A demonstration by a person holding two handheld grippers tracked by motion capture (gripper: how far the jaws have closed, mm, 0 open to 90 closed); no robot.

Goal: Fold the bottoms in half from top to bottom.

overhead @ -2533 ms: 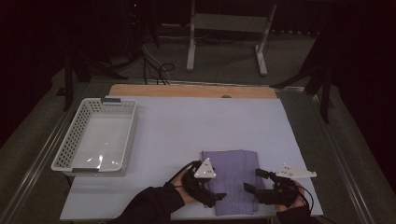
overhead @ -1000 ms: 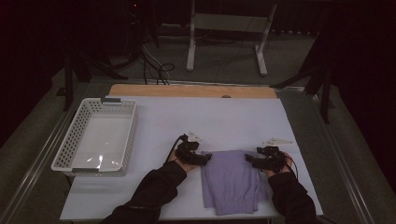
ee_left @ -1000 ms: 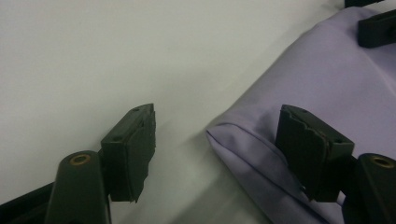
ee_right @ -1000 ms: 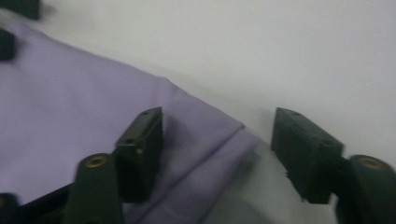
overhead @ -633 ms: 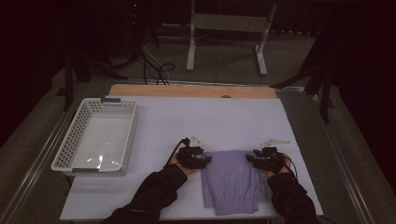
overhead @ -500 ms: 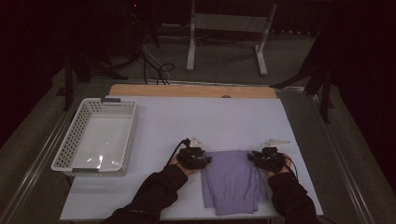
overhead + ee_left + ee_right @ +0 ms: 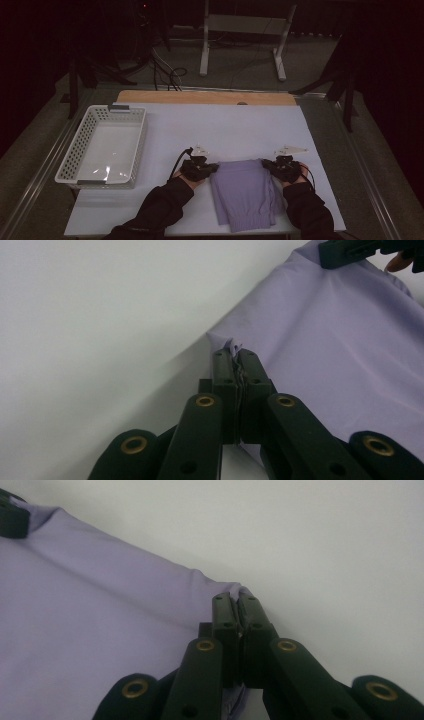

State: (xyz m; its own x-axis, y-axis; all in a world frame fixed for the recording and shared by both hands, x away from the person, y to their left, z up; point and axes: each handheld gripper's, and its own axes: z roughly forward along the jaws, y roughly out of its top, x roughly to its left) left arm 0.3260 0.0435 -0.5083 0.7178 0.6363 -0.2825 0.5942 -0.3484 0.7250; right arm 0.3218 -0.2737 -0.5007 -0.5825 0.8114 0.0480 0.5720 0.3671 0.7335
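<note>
Basket left of cloth, both on table.

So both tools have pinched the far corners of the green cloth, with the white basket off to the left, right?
Not quite: the cloth is purple, as the high view shows. The left tool and right tool do pinch its far corners, and the white basket sits to the left.

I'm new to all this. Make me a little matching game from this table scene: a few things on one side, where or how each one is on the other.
Things:
1. left gripper
2. right gripper
3. white basket
4. purple cloth

States:
a. empty, at the table's left side
b. lying between the two hands
c. shut on the cloth's far right corner
d. shut on the cloth's far left corner

Pairs: 1-d, 2-c, 3-a, 4-b
</note>
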